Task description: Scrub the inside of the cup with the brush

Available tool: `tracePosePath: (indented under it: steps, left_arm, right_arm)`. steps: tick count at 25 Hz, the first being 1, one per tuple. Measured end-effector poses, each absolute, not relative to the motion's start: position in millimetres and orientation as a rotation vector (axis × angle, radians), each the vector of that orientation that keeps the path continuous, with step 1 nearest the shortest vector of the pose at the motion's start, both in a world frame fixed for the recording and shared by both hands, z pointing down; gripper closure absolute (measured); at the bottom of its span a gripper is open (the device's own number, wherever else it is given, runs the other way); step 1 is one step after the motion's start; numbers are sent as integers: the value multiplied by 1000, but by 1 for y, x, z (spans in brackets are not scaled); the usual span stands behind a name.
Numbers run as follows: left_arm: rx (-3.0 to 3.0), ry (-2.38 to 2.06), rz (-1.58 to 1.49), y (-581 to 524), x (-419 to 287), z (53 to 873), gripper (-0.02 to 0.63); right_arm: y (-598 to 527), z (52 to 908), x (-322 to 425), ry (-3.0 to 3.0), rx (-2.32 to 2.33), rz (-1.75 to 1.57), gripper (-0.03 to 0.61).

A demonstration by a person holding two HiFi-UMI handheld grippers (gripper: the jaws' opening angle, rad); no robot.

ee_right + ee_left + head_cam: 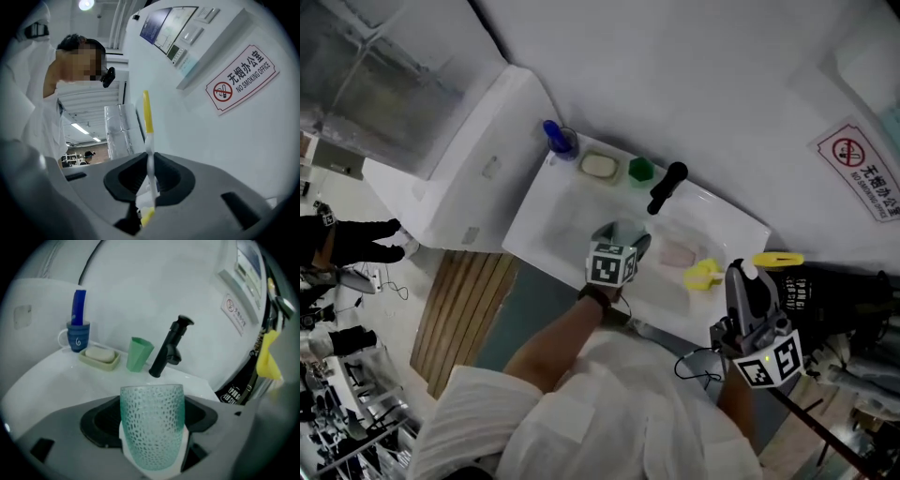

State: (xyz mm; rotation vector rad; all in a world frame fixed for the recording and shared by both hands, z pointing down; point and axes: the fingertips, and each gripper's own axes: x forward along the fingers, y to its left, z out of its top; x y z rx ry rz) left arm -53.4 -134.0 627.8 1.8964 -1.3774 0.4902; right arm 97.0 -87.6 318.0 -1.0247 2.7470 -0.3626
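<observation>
A teal glass cup [152, 427] with a dimpled surface stands upright between the jaws of my left gripper [153, 453], which is shut on it. In the head view that cup [616, 232] is held over the white sink [546, 225] by the left gripper [625, 246]. My right gripper [742, 279] is to the right of the sink, off its edge, shut on a yellow-and-white brush [777, 260]. In the right gripper view the brush [148, 123] rises thin and upright from the shut right gripper [149, 187]. Its bristle end is hidden.
A black faucet [667, 187] stands at the sink's back edge, with a green cup [641, 170], a soap dish [600, 166] and a blue mug [559, 141] holding a toothbrush. A pink pad [677, 253] and a yellow object [702, 275] lie in the basin. A no-smoking sign [862, 169] hangs on the wall.
</observation>
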Motion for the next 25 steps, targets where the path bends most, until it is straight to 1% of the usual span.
tracePosePath:
  steps: [9, 13, 17, 21, 25]
  left_arm:
    - [2423, -1244, 244, -124, -42, 493, 242]
    - [2731, -1185, 193, -115, -34, 439, 242]
    - [2928, -1091, 156, -107, -23, 402, 242]
    - [3054, -1023, 109, -100, -12, 373, 242]
    - [3132, -967, 72, -93, -4, 347, 242]
  right_arm:
    - [-88, 259, 50, 2707, -885, -212, 537]
    - [-86, 222, 34, 2682, -817, -112, 537]
    - [-83, 185, 25, 2630, -747, -52, 538]
    - [-77, 181, 4, 2664, -701, -34, 537]
    - [-70, 190, -6, 2687, -697, -83, 537]
